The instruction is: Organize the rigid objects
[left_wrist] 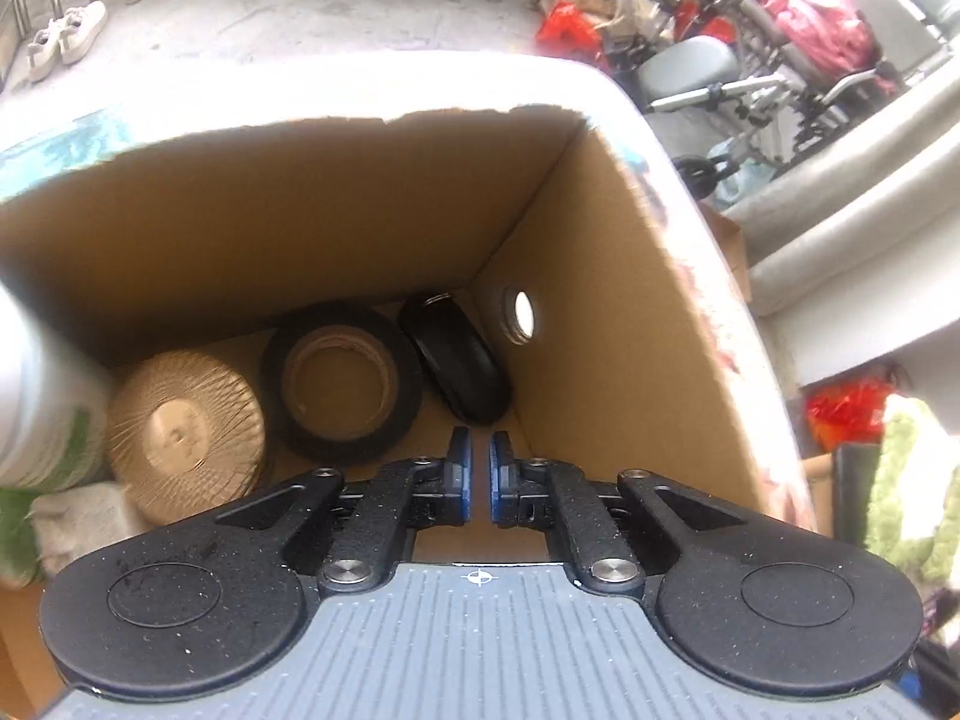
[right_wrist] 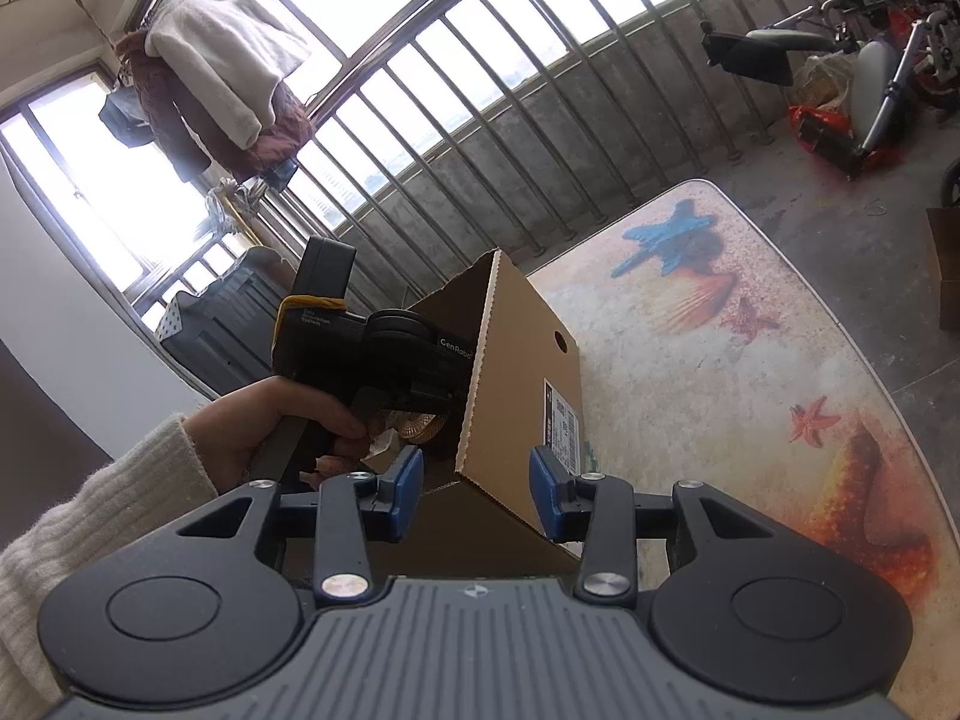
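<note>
The left gripper (left_wrist: 479,462) hangs inside the open cardboard box (left_wrist: 600,300), its blue pads nearly together with nothing between them, just near of a black tape roll (left_wrist: 342,384), a black oval object (left_wrist: 456,360) at the far right corner whose nature is hard to make out, and a gold wire-patterned bowl (left_wrist: 186,426) on the left. A blurred white cylinder (left_wrist: 36,384) is cut off at the left edge. In the right wrist view the right gripper (right_wrist: 477,492) stands partly open around the box's near corner, though whether its pads press the cardboard I cannot tell; the box wall hides the left gripper's tips, held by a hand (right_wrist: 282,426) in a cream sleeve (right_wrist: 90,528).
</note>
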Tool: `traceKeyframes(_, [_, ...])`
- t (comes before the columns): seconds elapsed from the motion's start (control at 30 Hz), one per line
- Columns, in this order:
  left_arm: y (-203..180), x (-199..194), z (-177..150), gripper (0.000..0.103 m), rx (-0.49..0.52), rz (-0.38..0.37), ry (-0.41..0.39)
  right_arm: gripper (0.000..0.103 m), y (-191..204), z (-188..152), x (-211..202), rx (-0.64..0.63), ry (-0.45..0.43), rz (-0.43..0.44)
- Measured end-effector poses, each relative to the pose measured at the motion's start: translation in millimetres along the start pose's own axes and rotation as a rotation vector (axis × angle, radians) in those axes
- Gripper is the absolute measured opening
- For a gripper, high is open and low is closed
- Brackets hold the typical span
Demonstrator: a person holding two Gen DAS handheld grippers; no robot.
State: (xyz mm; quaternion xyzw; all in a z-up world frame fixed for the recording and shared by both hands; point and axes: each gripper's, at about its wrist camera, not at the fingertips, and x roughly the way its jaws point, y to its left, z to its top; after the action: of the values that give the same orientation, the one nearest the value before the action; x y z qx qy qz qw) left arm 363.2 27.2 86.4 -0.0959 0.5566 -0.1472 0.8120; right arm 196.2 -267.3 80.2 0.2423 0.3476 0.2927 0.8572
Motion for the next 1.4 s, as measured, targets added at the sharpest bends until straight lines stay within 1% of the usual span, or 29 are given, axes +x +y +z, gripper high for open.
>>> traceKeyframes(0.03, [-1.9,-15.6,-7.4,0.005,0.038,-0.001,-0.018,0.042,2.1,1.9,0.5,-0.010,0.000,-0.008])
traceKeyframes(0.07, [-3.8,-35.4,-17.7,0.006,0.104,0.003,-0.041,0.045,4.8,5.0,2.0,-0.028,0.001,-0.024])
traceKeyframes(0.1, [-6.0,-56.9,-30.5,0.009,0.174,0.015,-0.074,0.048,7.3,7.7,3.9,-0.045,0.002,-0.037])
traceKeyframes(0.13, [-9.1,-74.6,-43.0,0.011,0.237,0.030,-0.101,0.055,10.1,11.2,7.1,-0.065,0.005,-0.054])
traceKeyframes(0.17, [-14.5,-94.7,-59.1,0.023,0.319,0.049,-0.127,0.057,14.0,15.1,11.7,-0.092,0.009,-0.074])
traceKeyframes(0.2, [-21.8,-111.7,-75.4,0.041,0.403,0.067,-0.146,0.057,16.8,18.0,16.6,-0.115,0.018,-0.086])
traceKeyframes(0.23, [-24.1,-125.6,-89.9,0.049,0.463,0.066,-0.159,0.057,19.4,20.3,21.9,-0.130,0.030,-0.092])
traceKeyframes(0.27, [-24.4,-138.0,-105.8,0.062,0.519,0.057,-0.162,0.057,21.7,23.3,30.0,-0.145,0.048,-0.099])
traceKeyframes(0.3, [-23.2,-145.2,-118.1,0.066,0.560,0.056,-0.155,0.057,23.5,25.4,36.4,-0.152,0.062,-0.103])
traceKeyframes(0.37, [-19.6,-148.9,-141.8,0.068,0.631,0.061,-0.139,0.056,27.9,28.0,50.2,-0.179,0.077,-0.117])
traceKeyframes(0.4, [-22.0,-142.0,-146.7,0.068,0.664,0.088,-0.118,0.056,30.3,27.9,56.8,-0.194,0.084,-0.135])
traceKeyframes(0.43, [-19.5,-135.7,-152.2,0.068,0.689,0.116,-0.099,0.053,33.2,27.6,64.1,-0.213,0.096,-0.151])
traceKeyframes(0.47, [-16.6,-127.3,-161.0,0.067,0.714,0.157,-0.071,0.042,35.8,26.7,70.6,-0.233,0.111,-0.162])
traceKeyframes(0.5, [-15.2,-120.5,-164.6,0.059,0.742,0.195,-0.075,0.031,38.2,25.2,76.1,-0.252,0.121,-0.175])
traceKeyframes(0.53, [-15.3,-114.8,-167.4,0.055,0.766,0.245,-0.084,0.017,39.5,22.8,79.4,-0.257,0.110,-0.200])
traceKeyframes(0.57, [-13.6,-110.9,-167.4,0.051,0.773,0.269,-0.084,0.016,42.4,21.1,81.0,-0.276,0.099,-0.219])
traceKeyframes(0.63, [-9.4,-105.5,-164.1,0.041,0.767,0.292,-0.082,0.016,49.6,17.3,83.6,-0.337,0.101,-0.256])
traceKeyframes(0.67, [-9.2,-103.5,-163.3,0.033,0.775,0.314,-0.079,0.015,53.1,15.2,84.3,-0.367,0.104,-0.275])
traceKeyframes(0.7, [-8.6,-104.7,-167.0,0.028,0.806,0.339,-0.078,0.015,55.1,13.4,84.8,-0.378,0.108,-0.288])
traceKeyframes(0.73, [-9.4,-102.5,-167.7,0.026,0.820,0.358,-0.078,0.015,56.2,12.1,85.6,-0.384,0.111,-0.298])
traceKeyframes(0.8, [-2.1,-110.7,-177.1,0.026,0.835,0.365,-0.081,0.015,55.1,10.2,85.1,-0.380,0.108,-0.301])
traceKeyframes(0.93, [-2.3,-112.9,-186.4,0.026,0.852,0.370,-0.083,0.015,54.6,9.2,83.5,-0.361,0.120,-0.308])
traceKeyframes(1.03, [-3.7,-119.0,-195.7,0.026,0.838,0.336,-0.081,0.015,56.8,4.2,80.6,-0.370,0.136,-0.319])
traceKeyframes(1.17, [-9.6,-125.8,-215.9,0.026,0.861,0.325,-0.070,0.015,49.4,-6.2,68.9,-0.316,0.140,-0.289])
traceKeyframes(1.27, [-13.1,-131.3,-230.8,0.026,0.872,0.332,-0.054,0.015,54.6,-16.8,58.5,-0.329,0.148,-0.288])
traceKeyframes(1.4, [-14.0,-141.0,-253.4,0.026,0.866,0.328,-0.058,0.016,63.4,-36.7,42.4,-0.347,0.151,-0.282])
